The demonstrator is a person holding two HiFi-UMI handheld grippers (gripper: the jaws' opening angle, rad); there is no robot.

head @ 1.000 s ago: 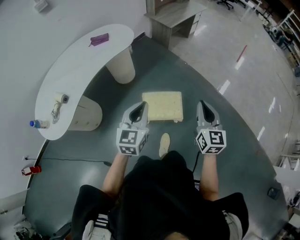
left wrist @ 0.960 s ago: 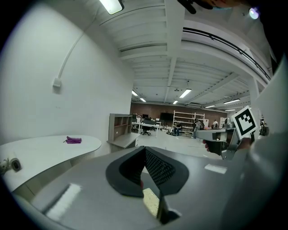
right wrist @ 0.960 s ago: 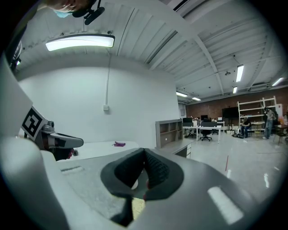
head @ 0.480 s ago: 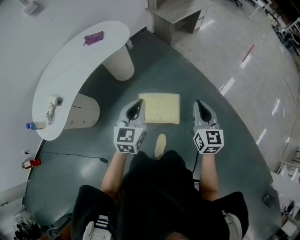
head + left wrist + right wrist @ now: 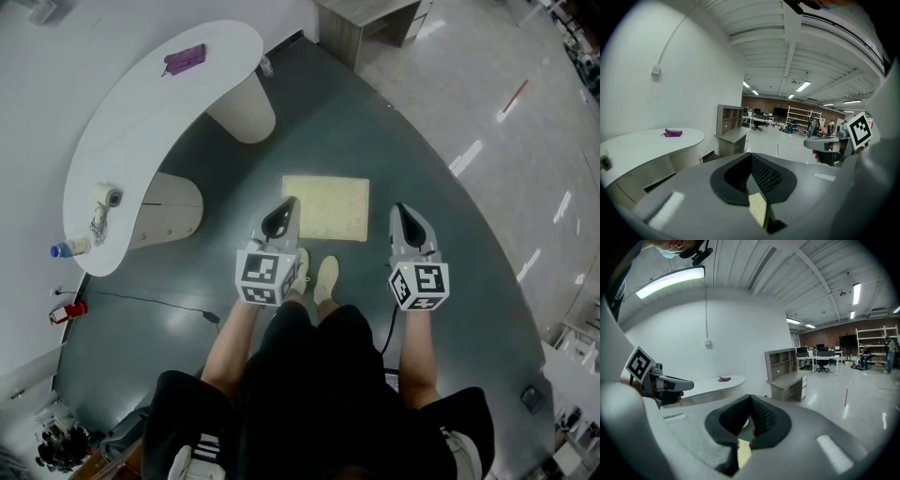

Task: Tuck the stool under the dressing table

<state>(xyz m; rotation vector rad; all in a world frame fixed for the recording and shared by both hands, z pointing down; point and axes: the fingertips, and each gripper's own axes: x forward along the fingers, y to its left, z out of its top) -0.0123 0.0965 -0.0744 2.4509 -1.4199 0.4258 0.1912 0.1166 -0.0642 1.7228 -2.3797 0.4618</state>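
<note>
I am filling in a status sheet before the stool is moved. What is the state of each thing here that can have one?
stool: upright on the floor, not under the dressing table.
left gripper: jaws shut, empty.
right gripper: jaws shut, empty.
bottle: lying on its side on the dressing table.

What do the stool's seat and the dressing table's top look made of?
Stool: seat looks like cream upholstery, matte and faintly patterned; fabric or leatherette, unclear.
Dressing table: smooth white top, probably laminated or painted board; even, seamless surface.
</note>
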